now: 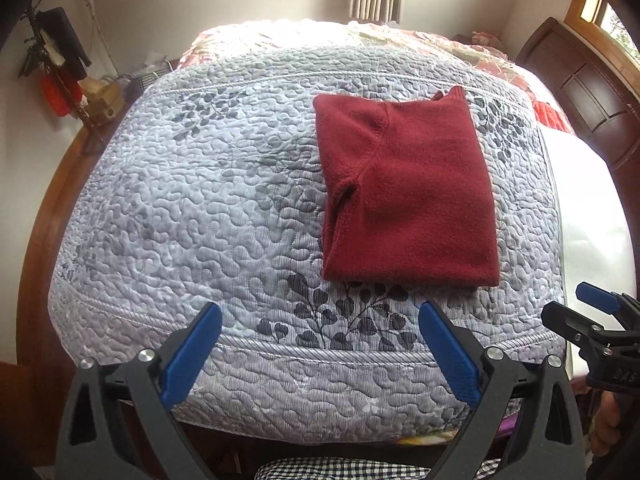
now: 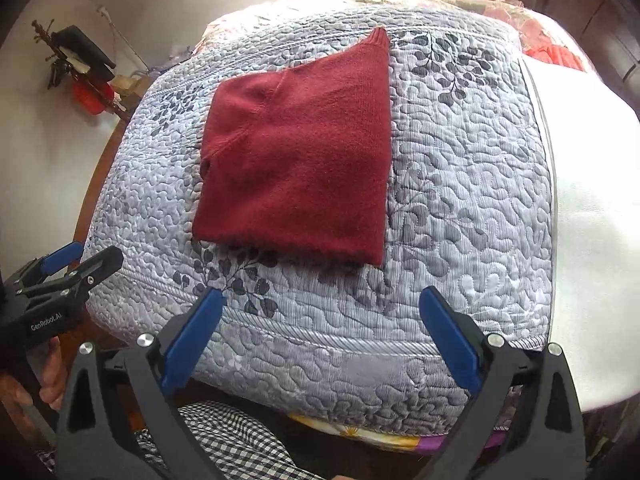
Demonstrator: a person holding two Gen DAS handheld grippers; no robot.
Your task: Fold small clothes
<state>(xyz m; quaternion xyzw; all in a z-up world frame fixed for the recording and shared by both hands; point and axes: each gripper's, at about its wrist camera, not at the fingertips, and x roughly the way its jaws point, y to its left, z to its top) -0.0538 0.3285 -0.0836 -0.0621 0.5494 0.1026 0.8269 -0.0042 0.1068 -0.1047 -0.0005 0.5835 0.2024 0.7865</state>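
A dark red knit sweater (image 1: 408,188) lies folded into a neat rectangle on the grey quilted bedspread (image 1: 200,208), with its ribbed collar at the far end. The right wrist view shows the same sweater (image 2: 296,160) flat on the bedspread (image 2: 460,184). My left gripper (image 1: 320,316) hovers open near the bed's front edge, short of the sweater, with nothing between its blue pads. My right gripper (image 2: 322,300) is likewise open and empty, just in front of the sweater's near hem. Each gripper appears at the edge of the other's view.
A white sheet (image 1: 588,216) covers the bed's right side. Floral bedding (image 1: 400,36) is piled at the far end. A wooden headboard (image 1: 584,88) stands at right, and a cluttered stand (image 1: 60,68) by the wall at left. Checked fabric (image 2: 224,440) lies below the grippers.
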